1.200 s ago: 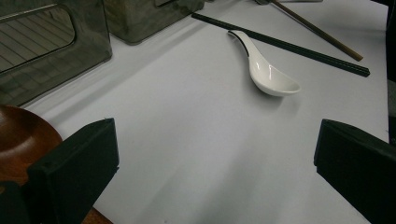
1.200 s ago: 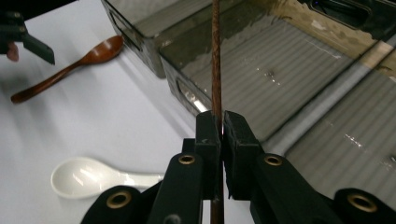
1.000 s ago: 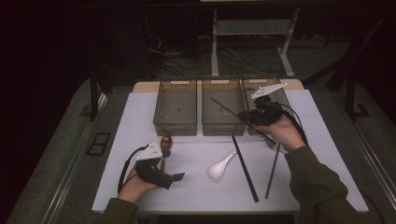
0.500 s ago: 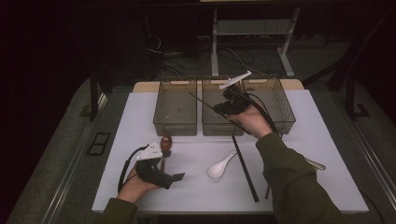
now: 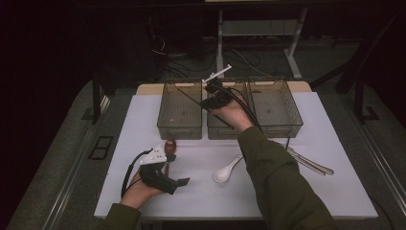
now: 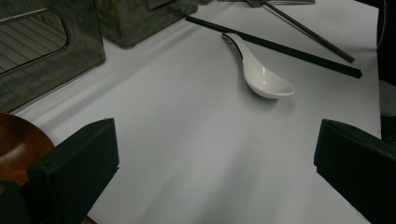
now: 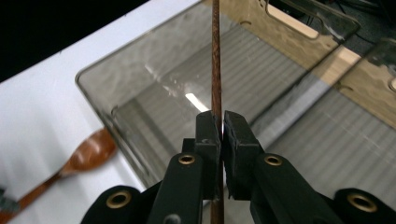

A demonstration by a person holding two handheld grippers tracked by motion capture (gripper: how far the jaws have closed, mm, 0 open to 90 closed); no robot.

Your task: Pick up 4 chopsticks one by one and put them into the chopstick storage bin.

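A brown chopstick (image 7: 215,56) is clamped between the closed jaws of the right gripper (image 7: 222,128) above the left smoky bin (image 7: 140,88). The left gripper (image 6: 215,163) is rested on the white table (image 6: 187,140) with jaws spread wide, nothing between them. No writing can be read.

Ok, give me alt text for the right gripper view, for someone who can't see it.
The right tool, jaws shut, grips a thin brown chopstick above a smoky clear bin on a white table. A brown wooden spoon lies on the table at lower left, beside the bin.
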